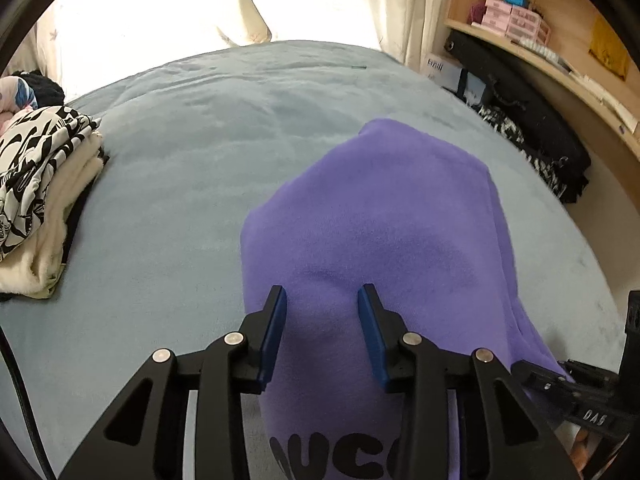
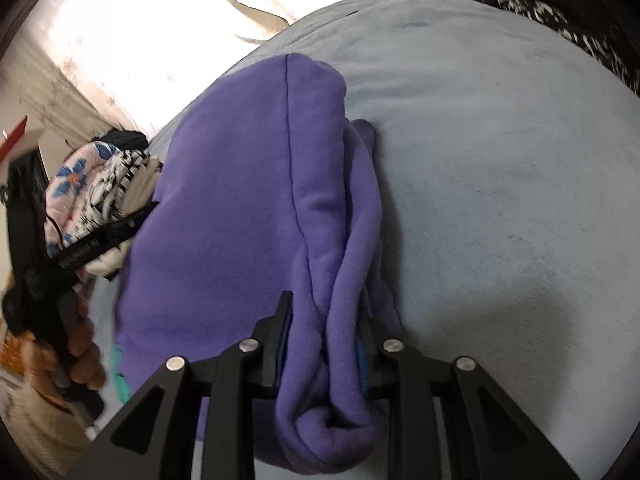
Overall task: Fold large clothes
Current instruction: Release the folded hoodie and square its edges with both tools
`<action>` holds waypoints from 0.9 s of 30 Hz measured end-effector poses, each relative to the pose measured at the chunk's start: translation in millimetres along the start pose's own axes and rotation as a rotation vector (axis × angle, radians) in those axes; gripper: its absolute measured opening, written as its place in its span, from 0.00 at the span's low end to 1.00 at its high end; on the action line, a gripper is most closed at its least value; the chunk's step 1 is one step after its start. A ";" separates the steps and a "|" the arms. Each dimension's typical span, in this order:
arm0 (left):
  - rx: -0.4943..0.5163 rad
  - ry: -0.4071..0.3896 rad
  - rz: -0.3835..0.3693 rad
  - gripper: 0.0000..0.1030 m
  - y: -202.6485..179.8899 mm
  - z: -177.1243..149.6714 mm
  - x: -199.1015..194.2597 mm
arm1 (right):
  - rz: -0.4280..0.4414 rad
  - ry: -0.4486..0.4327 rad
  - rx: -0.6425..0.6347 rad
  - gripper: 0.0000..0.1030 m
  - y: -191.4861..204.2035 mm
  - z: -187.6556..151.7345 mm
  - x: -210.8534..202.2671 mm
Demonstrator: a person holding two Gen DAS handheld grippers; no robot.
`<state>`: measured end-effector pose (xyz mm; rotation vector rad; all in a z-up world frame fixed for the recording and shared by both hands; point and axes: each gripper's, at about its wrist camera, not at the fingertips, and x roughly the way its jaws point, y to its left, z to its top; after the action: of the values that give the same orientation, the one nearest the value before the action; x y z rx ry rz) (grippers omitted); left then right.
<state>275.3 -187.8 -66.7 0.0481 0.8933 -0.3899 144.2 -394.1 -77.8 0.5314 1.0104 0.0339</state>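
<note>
Left wrist view
Garment: a purple sweatshirt [image 1: 380, 220] lay folded into a thick bundle on the blue-grey bed [image 1: 180, 200], right of the middle, its long axis running from near to far along the line of the fingers.
Left gripper [image 1: 322, 304]: fingers spread, their blue pads on either side of the top layer with cloth showing between them; whether they touched the fabric or hovered just above it could not be told.
Lettering: dark print showed at the near edge of the garment, under the gripper.
Surroundings: a stack of folded clothes [image 1: 44, 184] sat at the far left of the bed, well apart from the sweatshirt.

Right wrist view
Right gripper [image 2: 324, 320]: fingers pinching a bunched roll of the sweatshirt [image 2: 240, 200] at its right-hand edge, folds gathered thick between them.
Garment lie: the bundle stretched away from the fingers toward the far side, a seam running the same way.
Left hand [image 2: 80, 352]: at the near left of the bundle, holding its tool.

Judgement
Nearer arm: the right one already held the edge, so it likely led any carry or turn, with the left free to press or steady.
</note>
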 end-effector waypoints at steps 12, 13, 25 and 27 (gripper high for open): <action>-0.143 0.110 -0.169 0.42 35.1 45.9 5.0 | 0.047 -0.063 -0.031 0.55 17.4 90.5 -19.1; -0.152 0.130 -0.178 0.42 33.7 49.3 10.8 | 0.051 -0.057 -0.021 0.55 16.3 98.9 -11.3; -0.044 0.204 0.021 0.62 7.3 60.8 56.8 | -0.134 0.071 -0.026 0.14 14.5 136.8 75.0; -0.027 0.194 0.044 0.63 4.5 55.8 63.5 | -0.152 0.104 -0.008 0.14 9.6 129.6 91.2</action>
<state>354.4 -214.6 -80.8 0.0821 1.0867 -0.3355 301.0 -414.2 -92.3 0.4478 1.1495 -0.0695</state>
